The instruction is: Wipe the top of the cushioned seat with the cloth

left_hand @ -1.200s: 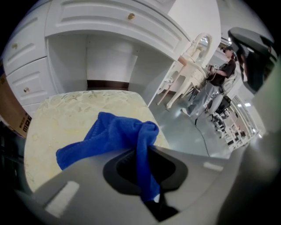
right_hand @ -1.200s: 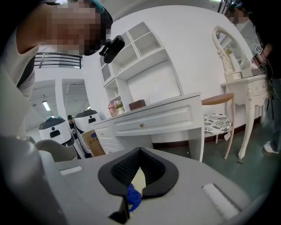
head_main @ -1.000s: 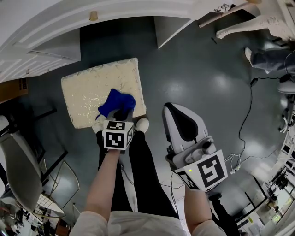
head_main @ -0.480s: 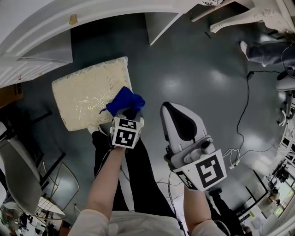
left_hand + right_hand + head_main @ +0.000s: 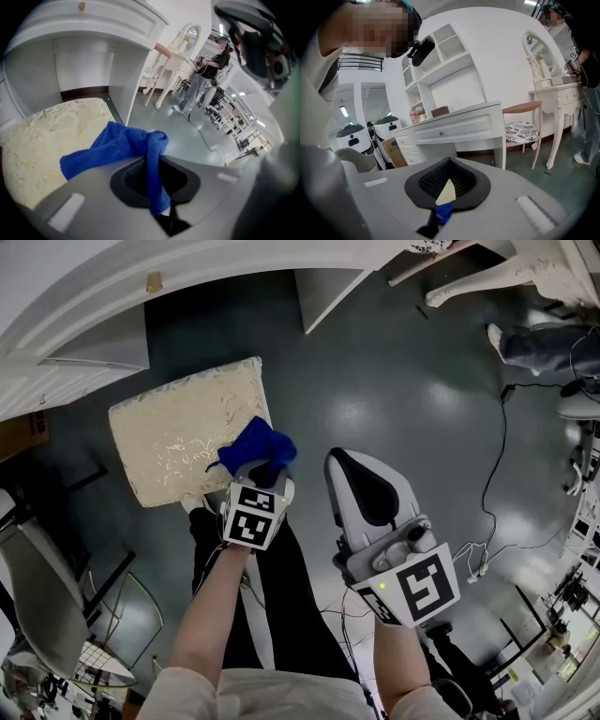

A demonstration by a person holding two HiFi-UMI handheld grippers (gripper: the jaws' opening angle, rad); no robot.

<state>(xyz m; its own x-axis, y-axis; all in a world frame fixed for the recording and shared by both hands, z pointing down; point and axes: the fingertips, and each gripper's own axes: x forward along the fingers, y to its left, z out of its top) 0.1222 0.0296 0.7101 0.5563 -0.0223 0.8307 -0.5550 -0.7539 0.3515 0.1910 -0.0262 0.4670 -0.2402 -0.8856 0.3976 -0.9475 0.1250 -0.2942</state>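
In the head view the cloth (image 5: 255, 446) covers one near corner of the cushioned seat (image 5: 178, 432) and the left gripper's (image 5: 265, 468) jaw tips, while in the left gripper view that gripper's grey body hides the seat's near edge.

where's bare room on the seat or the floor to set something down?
Most of the cushioned seat is bare, left of the blue cloth. The floor between seat and cable is open too. Crowded: the seat's near right corner, where the left gripper holds the cloth, and by the chair at left.
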